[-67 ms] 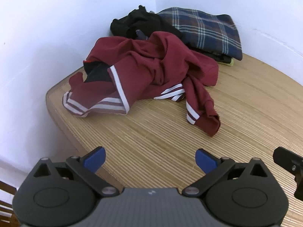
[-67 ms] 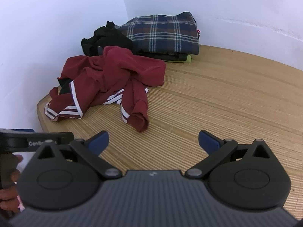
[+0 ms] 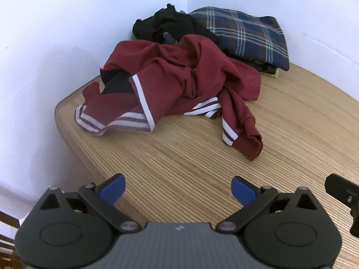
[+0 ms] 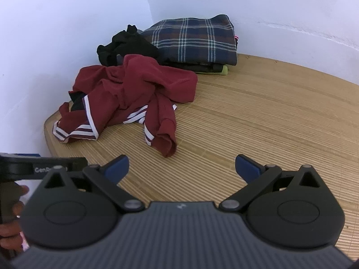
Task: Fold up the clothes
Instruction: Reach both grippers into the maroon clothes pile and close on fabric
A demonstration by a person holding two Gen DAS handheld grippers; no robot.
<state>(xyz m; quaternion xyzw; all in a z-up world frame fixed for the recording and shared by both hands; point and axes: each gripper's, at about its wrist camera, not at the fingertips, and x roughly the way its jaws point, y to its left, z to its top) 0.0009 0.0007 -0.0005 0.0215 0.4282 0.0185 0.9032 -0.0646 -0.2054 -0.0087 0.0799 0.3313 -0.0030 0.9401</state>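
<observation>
A crumpled maroon garment with white stripes (image 3: 179, 85) (image 4: 132, 96) lies in a heap on the bamboo mat (image 3: 202, 168) (image 4: 258, 116), toward the back left corner. My left gripper (image 3: 178, 189) hovers open over bare mat, well in front of the heap, with nothing between its blue pads. My right gripper (image 4: 181, 168) is open too, equally short of the cloth and empty. Part of the right gripper's black body (image 3: 343, 192) shows at the right edge of the left wrist view.
Behind the maroon heap, a black garment (image 3: 163, 25) (image 4: 125, 44) is bunched in the corner of the white walls. Beside it sits a folded pile topped by a navy plaid cloth (image 3: 244, 33) (image 4: 193, 38). A person's hand (image 4: 11, 201) holds the left gripper handle.
</observation>
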